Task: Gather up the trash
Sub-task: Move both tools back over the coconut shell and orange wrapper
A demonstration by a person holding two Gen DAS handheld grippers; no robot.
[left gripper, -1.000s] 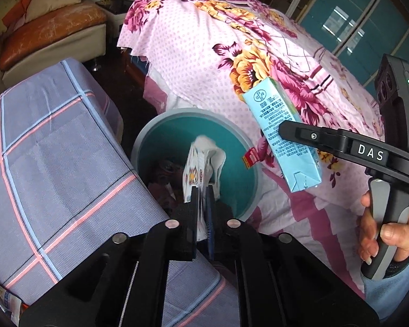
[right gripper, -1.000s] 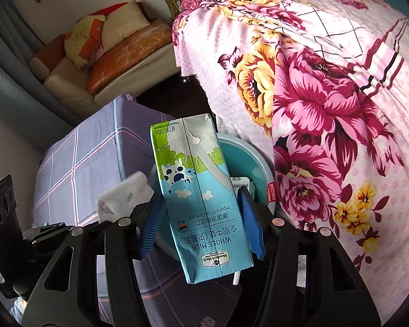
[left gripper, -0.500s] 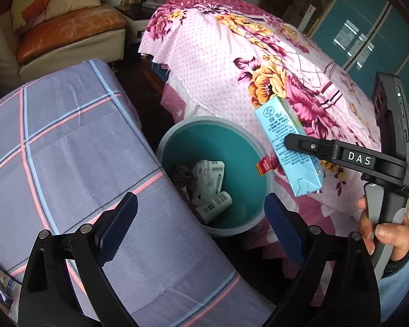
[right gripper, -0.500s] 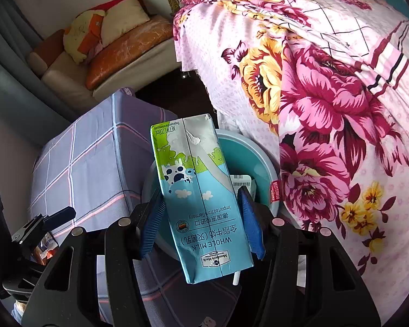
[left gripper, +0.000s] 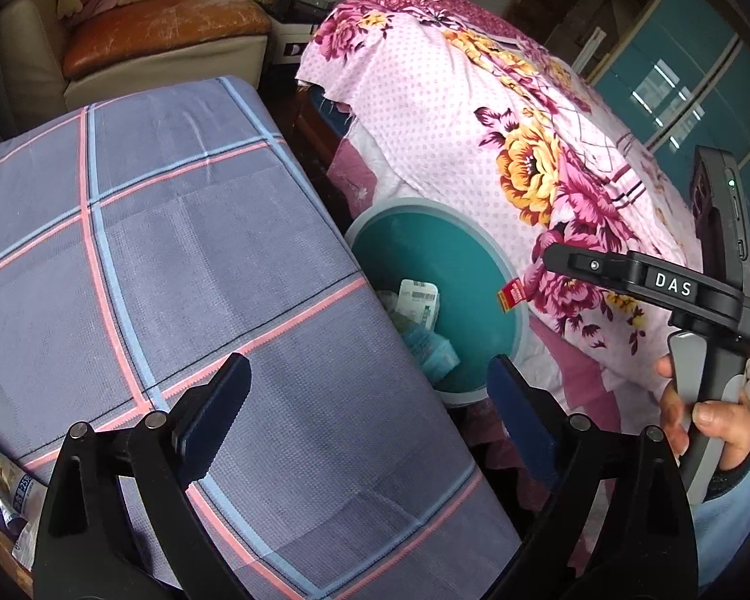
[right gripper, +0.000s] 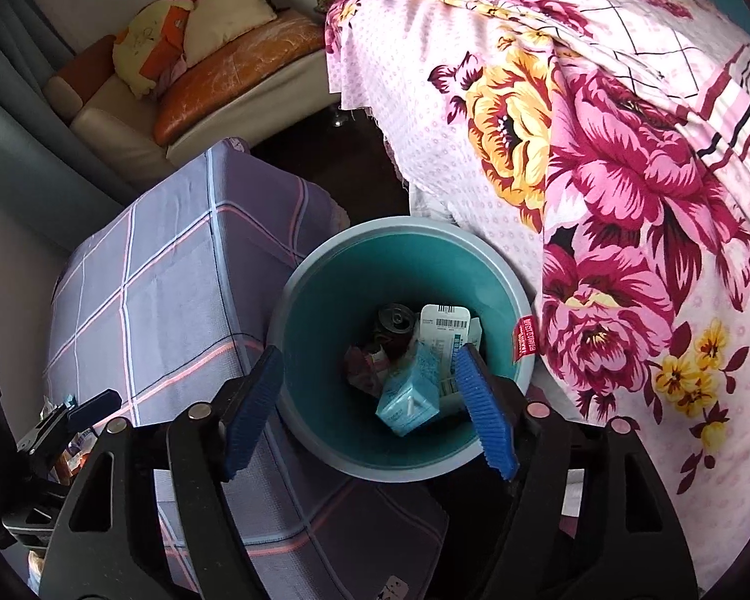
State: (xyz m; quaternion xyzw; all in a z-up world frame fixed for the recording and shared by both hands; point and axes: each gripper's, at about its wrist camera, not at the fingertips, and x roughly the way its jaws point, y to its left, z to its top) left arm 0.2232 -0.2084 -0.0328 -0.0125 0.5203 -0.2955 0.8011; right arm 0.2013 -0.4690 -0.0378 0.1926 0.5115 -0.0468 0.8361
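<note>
A: What changed in the last second?

B: The right gripper (right gripper: pixel 370 407) let go. A moment ago its blue pads were clamped on the milk carton (right gripper: pixel 409 400) held above the bin (right gripper: pixel 320 270); now the fingers are spread wide with nothing between them, and the carton lies inside the bin, low in the centre of the right wrist frame.

A: And the left gripper (left gripper: pixel 367 407)?

B: Fingers spread too, empty. A second ago it pinched a white wrapper over the bin, and half a second ago it had already opened. It now looks across the checked cloth (left gripper: pixel 175 250) in the left of its frame, with the bin at centre right.

A: So what does that mean for the job?

B: Judging by this, both pieces are delivered and both hands are free for the next pickup. There is some packaging (left gripper: pixel 5 490) at the lower left edge of the left wrist frame; it may be next.

A: How does the carton lie?

B: Tilted, one end facing up toward the camera at lower centre. Its long axis runs from there toward the upper right, down into the bin, leaning on the barcoded wrapper (right gripper: pixel 445 335) and near a dark can (right gripper: pixel 395 320)
</note>
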